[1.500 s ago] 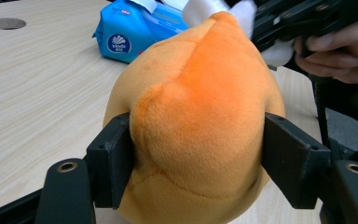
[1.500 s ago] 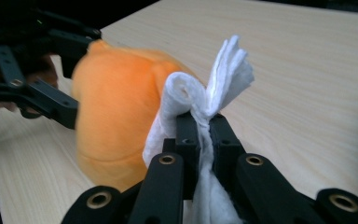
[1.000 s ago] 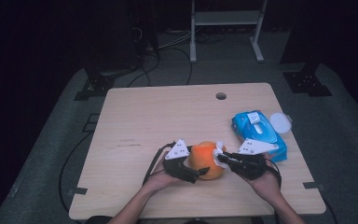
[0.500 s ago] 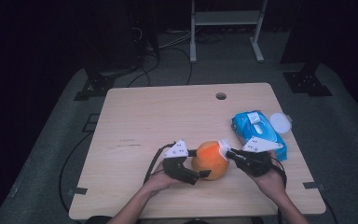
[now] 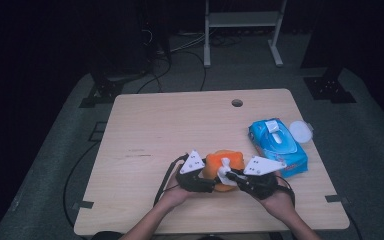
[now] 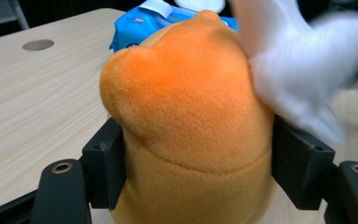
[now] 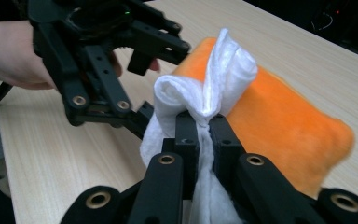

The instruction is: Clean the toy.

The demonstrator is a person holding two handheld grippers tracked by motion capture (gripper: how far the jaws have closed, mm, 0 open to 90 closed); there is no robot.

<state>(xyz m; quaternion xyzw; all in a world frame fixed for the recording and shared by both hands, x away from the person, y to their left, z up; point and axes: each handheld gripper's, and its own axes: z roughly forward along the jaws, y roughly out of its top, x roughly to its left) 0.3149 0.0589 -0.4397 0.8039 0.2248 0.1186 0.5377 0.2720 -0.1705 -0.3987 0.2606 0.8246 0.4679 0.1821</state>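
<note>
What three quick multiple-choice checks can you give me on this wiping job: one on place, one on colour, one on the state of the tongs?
1. Where does the blue wipes pack lie on the table?
A. toward its right edge, beyond the right tongs
B. at its far left corner
C. under the orange plush toy

2. What colour is the wipe held in the right tongs?
A. blue
B. white
C. orange

3. How do the left tongs stand on the orange plush toy?
A. wide open above it
B. closed with nothing in them
C. one jaw against each flank of it

Answers:
1 A: the high view shows the pack by the right edge, next to a white round lid.
2 B: the right gripper view shows white cloth pinched between the jaws.
3 C: the left gripper view shows both jaws pressing the plush; they have just been closing on it.
</note>
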